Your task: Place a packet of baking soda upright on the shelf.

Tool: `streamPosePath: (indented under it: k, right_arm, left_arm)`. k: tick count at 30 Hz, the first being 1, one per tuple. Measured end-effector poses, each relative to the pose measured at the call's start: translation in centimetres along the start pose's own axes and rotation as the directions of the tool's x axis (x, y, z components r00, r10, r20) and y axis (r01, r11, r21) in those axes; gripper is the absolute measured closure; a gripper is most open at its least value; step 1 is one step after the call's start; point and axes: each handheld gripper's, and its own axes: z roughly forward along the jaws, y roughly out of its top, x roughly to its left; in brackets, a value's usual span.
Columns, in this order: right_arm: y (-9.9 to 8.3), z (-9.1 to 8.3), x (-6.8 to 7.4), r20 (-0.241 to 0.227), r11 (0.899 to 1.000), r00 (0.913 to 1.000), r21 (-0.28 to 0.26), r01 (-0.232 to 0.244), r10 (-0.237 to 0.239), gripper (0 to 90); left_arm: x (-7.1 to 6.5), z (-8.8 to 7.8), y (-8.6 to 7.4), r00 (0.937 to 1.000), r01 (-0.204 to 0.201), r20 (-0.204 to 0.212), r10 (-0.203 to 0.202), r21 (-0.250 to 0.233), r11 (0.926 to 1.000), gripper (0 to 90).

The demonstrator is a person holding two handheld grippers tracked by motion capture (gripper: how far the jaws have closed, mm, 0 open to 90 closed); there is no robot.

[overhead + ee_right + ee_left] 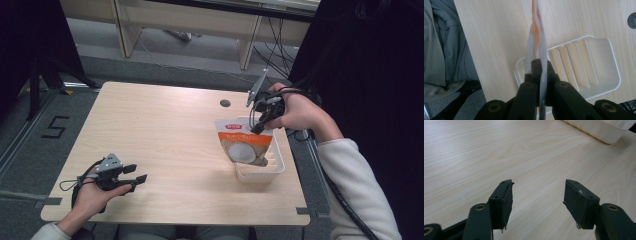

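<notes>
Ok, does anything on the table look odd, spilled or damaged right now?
Nothing spilled or broken. The snack pouch hangs tilted over the white tray, pinched at its top edge by the right hand-held gripper. The left hand-held gripper is open over bare table.

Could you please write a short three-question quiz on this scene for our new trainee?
1. True or false: the left gripper is shut on the pouch.
2. Which container sits under the pouch? A) a metal bowl B) a white plastic tray C) a cardboard box
3. Fill in: the right gripper pinches the pouch at its ___ edge.

Key:
1. False: it is open over the bare table, holding nothing.
2. B
3. Top: the pouch hangs from it above the tray.
</notes>
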Motion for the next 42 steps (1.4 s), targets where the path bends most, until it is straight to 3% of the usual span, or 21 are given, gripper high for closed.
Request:
streamPosePath:
  k: [11, 13, 29, 34, 42]
  right_arm:
    - [-1.6, -0.4, -0.3, 0.004, 1.000, 1.0000, 0.018, -0.003, 0.003, 90.0]
    - [-1.9, -0.6, -0.2, 0.009, 0.999, 0.9996, 0.025, -0.026, 0.026, 90.0]
    - [-2.9, 0.0, -1.0, 0.021, 0.999, 0.9995, 0.048, 0.022, -0.023, 90.0]
    - [-3.0, -0.1, -0.9, 0.009, 0.997, 0.9977, 0.048, 0.067, -0.068, 90.0]
    - [-3.0, 0.2, -0.9, 0.014, 0.995, 0.9969, 0.059, 0.076, -0.077, 90.0]
  left_arm:
    - [0.0, 0.0, 0.0, 1.0000, 0.004, -0.005, -0.004, -0.004, 1.0000, 39.4]
    - [0.0, 0.0, 0.0, 1.0000, 0.003, -0.006, -0.003, 0.000, 1.0000, 39.5]
    - [0.0, 0.0, 0.0, 1.0000, 0.002, -0.004, -0.002, -0.003, 1.0000, 39.4]
    - [0.0, 0.0, 0.0, 1.0000, 0.003, -0.008, -0.003, -0.005, 1.0000, 39.4]
    - [0.0, 0.0, 0.0, 1.0000, 0.003, -0.006, -0.003, 0.000, 1.0000, 39.3]
